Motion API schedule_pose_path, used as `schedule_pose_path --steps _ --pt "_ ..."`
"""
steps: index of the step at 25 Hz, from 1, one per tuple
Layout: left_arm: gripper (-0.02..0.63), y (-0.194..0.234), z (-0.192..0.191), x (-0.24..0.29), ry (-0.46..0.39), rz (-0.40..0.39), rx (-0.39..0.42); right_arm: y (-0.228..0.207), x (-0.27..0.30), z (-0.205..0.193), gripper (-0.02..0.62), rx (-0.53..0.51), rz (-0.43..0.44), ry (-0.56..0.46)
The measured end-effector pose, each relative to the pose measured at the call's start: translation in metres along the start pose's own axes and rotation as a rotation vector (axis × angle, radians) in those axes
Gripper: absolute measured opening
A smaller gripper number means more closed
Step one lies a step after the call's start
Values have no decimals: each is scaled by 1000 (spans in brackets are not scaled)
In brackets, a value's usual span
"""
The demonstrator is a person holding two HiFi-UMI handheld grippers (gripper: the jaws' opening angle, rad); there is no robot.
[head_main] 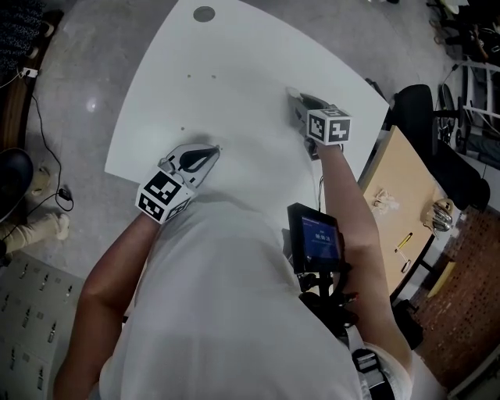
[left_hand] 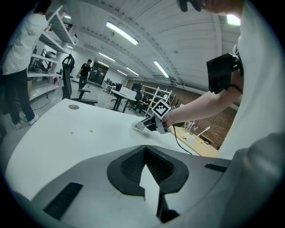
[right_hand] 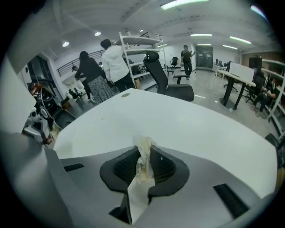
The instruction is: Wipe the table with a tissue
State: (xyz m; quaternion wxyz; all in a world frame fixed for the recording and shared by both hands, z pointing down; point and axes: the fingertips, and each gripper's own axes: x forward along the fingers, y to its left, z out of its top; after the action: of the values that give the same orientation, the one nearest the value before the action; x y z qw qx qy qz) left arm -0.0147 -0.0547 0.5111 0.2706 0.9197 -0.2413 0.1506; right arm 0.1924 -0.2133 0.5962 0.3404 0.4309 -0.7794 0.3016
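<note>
Left gripper point(head_main: 209, 151): matte grey ribbed jaws together, nothing between them, over the near edge of the table point(head_main: 234, 70). Tabletop is smooth white, fan-shaped, with a round grey grommet point(head_main: 204, 13) at the far end. Polished grey floor point(head_main: 86, 86), open workshop, strip lights point(left_hand: 122, 33). Right gripper point(head_main: 297, 100) is clamped on the tissue point(right_hand: 144, 162), a crumpled, yellow-stained wad down at the tabletop near the right edge.

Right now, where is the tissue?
In the right gripper view, the tissue is pinched between the right gripper's jaws, at the table's right side.
</note>
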Motion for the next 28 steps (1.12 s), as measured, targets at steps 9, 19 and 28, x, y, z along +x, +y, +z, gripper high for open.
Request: schedule_pose_path --steps 9,19,28 --pt "8 19 8 -4 -25 37 -54 -7 21 19 64 -319 -133 30" --pt "8 6 9 0 -26 37 -50 51 14 -11 64 -535 -76 58" --pt "8 -23 4 -15 -20 97 -12 107 -5 -53 64 -521 104 57"
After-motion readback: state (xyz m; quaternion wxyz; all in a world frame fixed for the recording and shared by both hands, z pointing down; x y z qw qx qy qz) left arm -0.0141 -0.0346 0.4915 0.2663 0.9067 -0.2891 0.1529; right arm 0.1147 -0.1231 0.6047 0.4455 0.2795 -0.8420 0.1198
